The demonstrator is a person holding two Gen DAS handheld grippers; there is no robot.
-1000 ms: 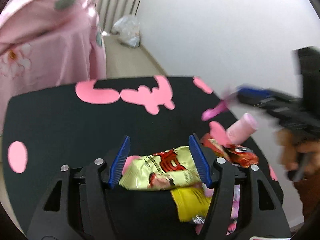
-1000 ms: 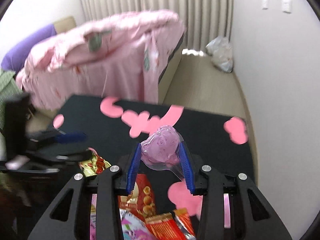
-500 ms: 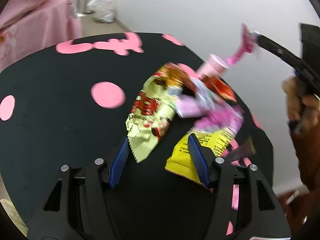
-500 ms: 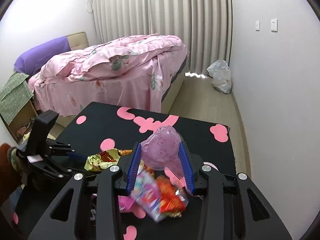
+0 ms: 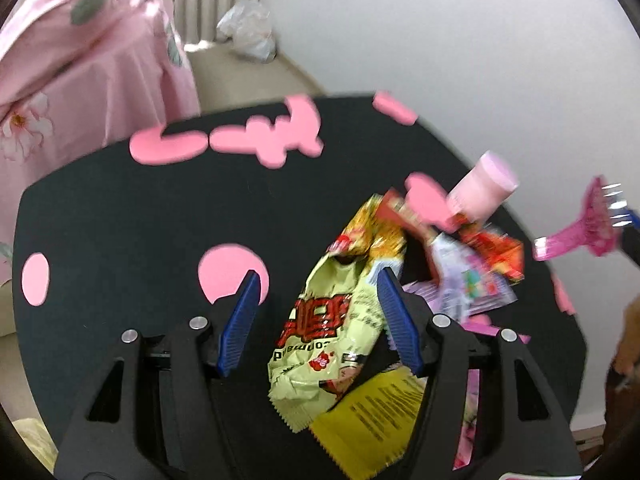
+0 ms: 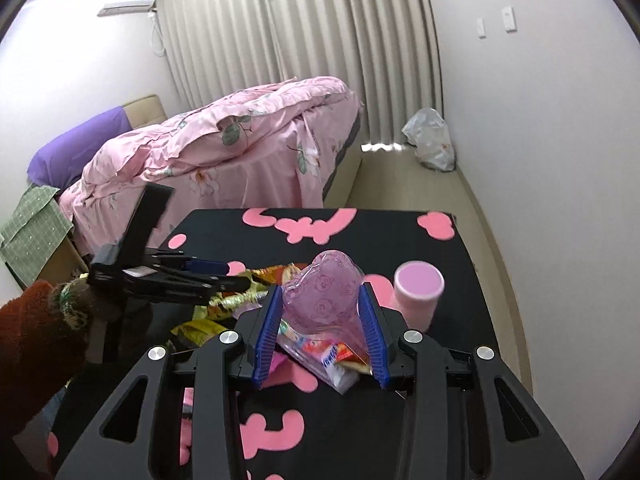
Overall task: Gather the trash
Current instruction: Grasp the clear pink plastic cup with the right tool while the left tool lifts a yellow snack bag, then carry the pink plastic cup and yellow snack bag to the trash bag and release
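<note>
- A bed (image 6: 256, 152) under a pink floral duvet stood beyond the table, with pleated curtains (image 6: 304, 40) behind it and a plastic bag (image 6: 430, 146) on the floor by the wall.
- The table (image 6: 400, 248) was black with pink cut-out shapes and carried all the trash near its right-hand side.
- The left tool (image 5: 316, 312) hung over the pile with its blue pads apart and clenched on nothing; the right-hand pad overlapped the wrapper's edge, and whether it touched could not be told.
- The right tool (image 6: 320, 320) was clamped on a clear pink heart-shaped plastic tray (image 6: 322, 292), which stood up between its two pads above the pile.
- A pale yellow-green snack wrapper (image 5: 336, 320) lay crumpled on the table between the left tool's pads, nearer the right-hand one.
- A bright yellow packet (image 5: 372, 412) lay under that wrapper's near end, beneath the left tool's right-hand finger.
- A heap of red, orange and lilac wrappers (image 5: 472, 264) lay just beyond and to the right of the left tool.
- A pink cup (image 6: 418, 292) stood on the table just to the right of the held tray, apart from the tool.
- A sleeve (image 6: 36, 332) of rust-brown fleece held the left tool's handle.
</note>
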